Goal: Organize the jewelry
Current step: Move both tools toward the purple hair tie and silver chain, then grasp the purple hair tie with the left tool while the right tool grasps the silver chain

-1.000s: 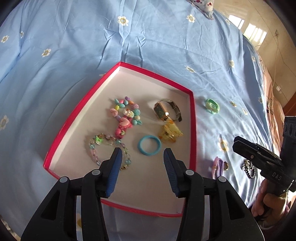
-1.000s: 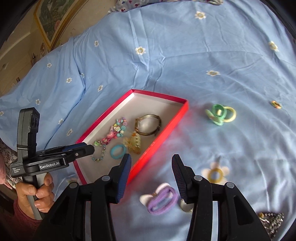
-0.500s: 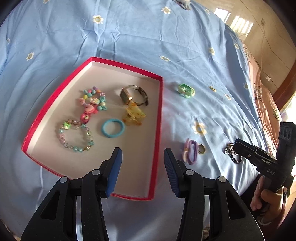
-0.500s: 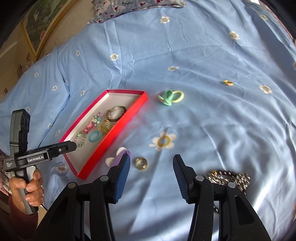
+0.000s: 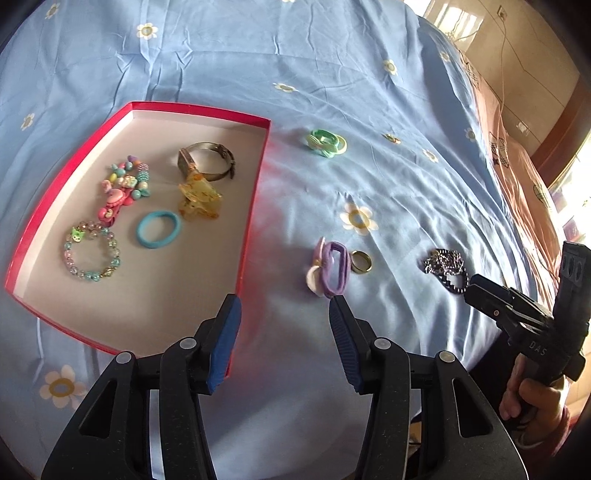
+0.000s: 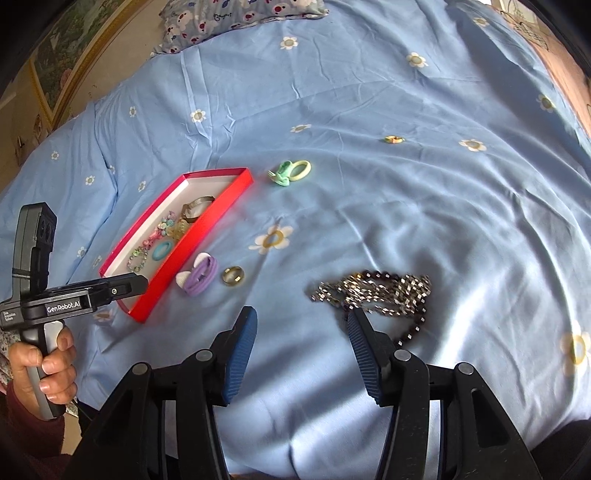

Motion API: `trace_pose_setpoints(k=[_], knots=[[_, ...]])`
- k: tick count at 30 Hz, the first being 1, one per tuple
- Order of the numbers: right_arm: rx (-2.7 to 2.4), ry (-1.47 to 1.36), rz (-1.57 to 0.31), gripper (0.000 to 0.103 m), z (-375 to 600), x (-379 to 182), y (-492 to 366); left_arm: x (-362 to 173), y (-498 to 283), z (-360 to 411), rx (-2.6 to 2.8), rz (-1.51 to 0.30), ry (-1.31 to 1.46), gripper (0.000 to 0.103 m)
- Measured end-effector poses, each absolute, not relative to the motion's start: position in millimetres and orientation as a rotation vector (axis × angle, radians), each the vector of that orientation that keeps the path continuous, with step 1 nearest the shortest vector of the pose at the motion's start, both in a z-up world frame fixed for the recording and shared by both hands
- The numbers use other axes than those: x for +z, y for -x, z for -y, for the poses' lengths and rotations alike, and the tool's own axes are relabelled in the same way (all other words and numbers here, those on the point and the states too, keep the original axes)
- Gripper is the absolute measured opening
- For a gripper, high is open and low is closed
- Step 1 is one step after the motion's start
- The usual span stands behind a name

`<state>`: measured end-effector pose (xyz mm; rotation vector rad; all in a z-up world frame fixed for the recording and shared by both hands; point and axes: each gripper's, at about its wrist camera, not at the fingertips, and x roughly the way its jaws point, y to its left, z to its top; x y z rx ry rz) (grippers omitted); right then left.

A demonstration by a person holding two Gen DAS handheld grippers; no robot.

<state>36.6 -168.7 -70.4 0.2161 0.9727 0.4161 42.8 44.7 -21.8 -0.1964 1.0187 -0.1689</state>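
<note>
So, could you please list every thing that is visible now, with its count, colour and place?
box: 1, red, white inside, on bedsheet
beaded bracelets: 2, multicolour, in box
watch: 1, metal, in box
hair clip: 1, amber, in box
hair tie: 1, blue, in box
green and yellow hair ties: 2, touching, on sheet beyond box
purple hair tie: 1, beside box
ring: 1, gold, next to purple hair tie
small ring: 1, gold, far on sheet
chain necklace: 1, dark, sparkling, before right gripper
bedsheet: 1, blue, daisies
pillow: 1, patterned, far edge
left gripper: open
right gripper: open
</note>
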Motion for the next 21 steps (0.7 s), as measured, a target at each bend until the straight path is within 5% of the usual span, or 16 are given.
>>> trace_pose_setpoints(k=[21], knots=[[0.342, -0.158, -1.006, 0.046, 186.8, -83.8, -57.8, -37.5, -74.1, -9.1, -0.209, -1.066, 0.108, 0.051]])
